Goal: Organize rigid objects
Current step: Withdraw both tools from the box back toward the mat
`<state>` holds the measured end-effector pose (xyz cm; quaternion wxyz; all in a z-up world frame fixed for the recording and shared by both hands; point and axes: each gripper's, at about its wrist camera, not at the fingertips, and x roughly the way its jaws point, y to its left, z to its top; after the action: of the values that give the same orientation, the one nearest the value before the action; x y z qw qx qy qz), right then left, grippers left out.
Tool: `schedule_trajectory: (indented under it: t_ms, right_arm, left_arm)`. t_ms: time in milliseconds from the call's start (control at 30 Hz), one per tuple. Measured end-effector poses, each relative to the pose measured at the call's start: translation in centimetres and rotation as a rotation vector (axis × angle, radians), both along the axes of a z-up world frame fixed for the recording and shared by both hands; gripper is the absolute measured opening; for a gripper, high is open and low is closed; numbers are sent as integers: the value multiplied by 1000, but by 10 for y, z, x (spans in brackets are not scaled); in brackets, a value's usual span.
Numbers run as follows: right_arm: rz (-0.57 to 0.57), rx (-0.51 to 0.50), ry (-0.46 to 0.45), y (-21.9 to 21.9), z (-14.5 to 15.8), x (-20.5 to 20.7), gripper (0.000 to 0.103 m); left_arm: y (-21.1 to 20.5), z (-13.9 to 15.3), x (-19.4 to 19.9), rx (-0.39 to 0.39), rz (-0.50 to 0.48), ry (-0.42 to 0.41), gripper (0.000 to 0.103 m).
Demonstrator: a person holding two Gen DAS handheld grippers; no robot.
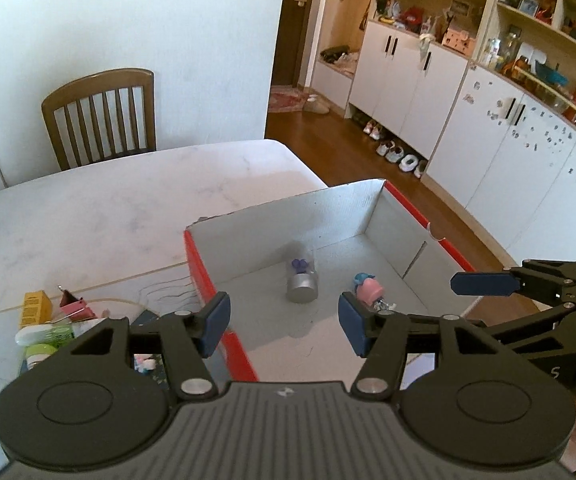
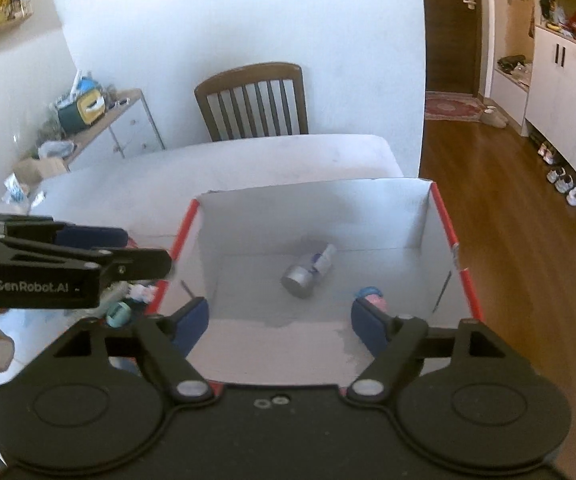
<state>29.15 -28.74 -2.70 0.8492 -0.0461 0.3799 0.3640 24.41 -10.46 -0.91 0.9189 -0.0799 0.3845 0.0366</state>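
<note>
Cardboard box [image 1: 391, 216] with red sides sits on the desk [image 1: 108, 216]; inside lie a silver-capped bottle [image 1: 301, 280] and pink figurine [image 1: 369, 288], apparently sorted. Above its near edge, left gripper [image 1: 284, 324] and right gripper [image 2: 280, 328] are spread, empty. More clutter [image 1: 44, 324] waits left of the box.

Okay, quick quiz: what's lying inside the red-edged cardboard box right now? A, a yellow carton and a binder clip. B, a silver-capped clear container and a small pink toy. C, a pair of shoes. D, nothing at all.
B: the box holds a silver-capped container on its side and a pink toy; the yellow carton sits outside on the table.
</note>
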Motion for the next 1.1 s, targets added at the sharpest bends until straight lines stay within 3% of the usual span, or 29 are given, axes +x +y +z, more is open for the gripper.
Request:
schedule_trajectory:
  t_ms: [167,433,733,1100]
  right_arm:
    - [-24,46,-23,9,5,-27,91]
    - [-16,66,-55,36,9,-66,96]
    - [8,63,-104,73,9,-100,103]
    - [113,8,-78,132,-14,-132,103]
  left_arm:
    - [20,4,-26,-16,4,-29,70]
    - [56,7,-58,-13,32,-75,77]
    - [106,10,-82,41,90,-128,82]
    - [170,-17,-94,47,154,-70,83]
